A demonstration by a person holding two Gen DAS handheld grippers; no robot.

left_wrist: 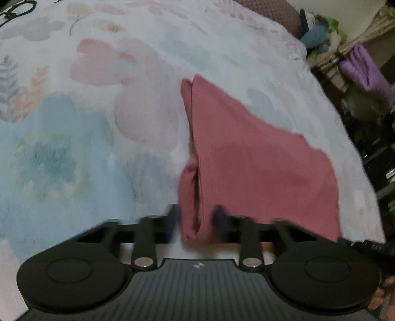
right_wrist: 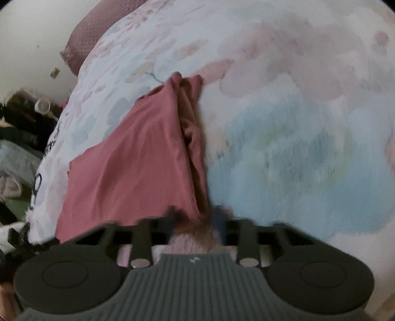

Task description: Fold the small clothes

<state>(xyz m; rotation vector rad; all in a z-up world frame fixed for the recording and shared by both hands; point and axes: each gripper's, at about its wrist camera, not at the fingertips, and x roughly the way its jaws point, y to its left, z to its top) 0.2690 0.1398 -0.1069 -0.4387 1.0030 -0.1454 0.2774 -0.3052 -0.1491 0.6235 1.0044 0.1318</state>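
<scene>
A small pink ribbed garment (left_wrist: 249, 158) lies partly folded on a floral bedspread (left_wrist: 86, 98). In the left wrist view its folded edge runs from mid frame down into my left gripper (left_wrist: 196, 219), which is shut on the bunched cloth. In the right wrist view the same garment (right_wrist: 138, 168) spreads to the left, and my right gripper (right_wrist: 197, 219) is shut on its near folded edge. Both views are motion-blurred. The cloth looks lifted off the bed at both pinched ends.
The bedspread (right_wrist: 296, 123) fills most of both views. A dark pink pillow (left_wrist: 279, 12) lies at the head of the bed. Cluttered shelves with a purple towel (left_wrist: 365, 69) stand beyond the bed's right edge. Glasses (left_wrist: 19, 7) lie at the far left.
</scene>
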